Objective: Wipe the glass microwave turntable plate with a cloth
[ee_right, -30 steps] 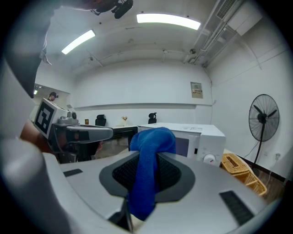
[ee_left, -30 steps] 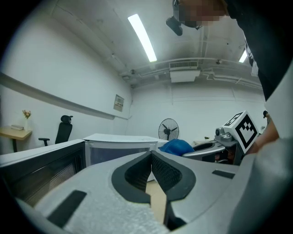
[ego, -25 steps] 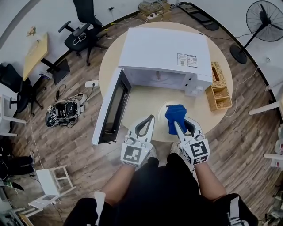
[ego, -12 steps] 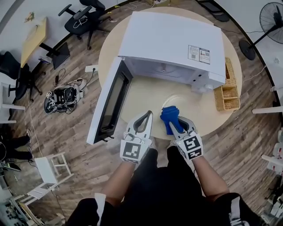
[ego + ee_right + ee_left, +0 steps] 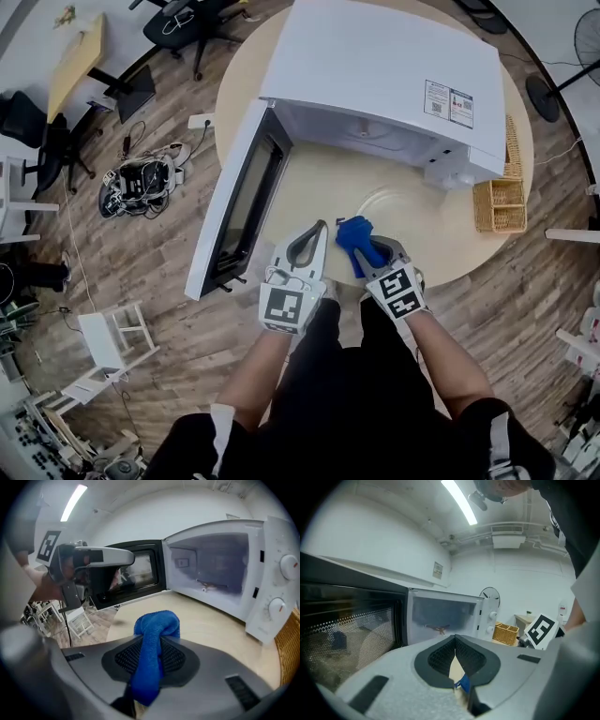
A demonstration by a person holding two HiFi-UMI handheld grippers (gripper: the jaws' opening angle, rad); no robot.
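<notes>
The glass turntable plate lies flat on the round wooden table, in front of the open white microwave. My right gripper is shut on a bunched blue cloth, which hangs at the plate's near left rim. I cannot tell whether the cloth touches the glass. My left gripper hovers just left of the cloth at the table's near edge, shut, with nothing between its fingers.
The microwave door stands swung open to the left, beside my left gripper. A wicker basket sits at the table's right edge. Office chairs, a cable pile and a white stool are on the wooden floor.
The right gripper has carried the blue cloth from over the plate's middle toward its near left rim. The left gripper keeps its place beside it, and the head view has shifted forward.
</notes>
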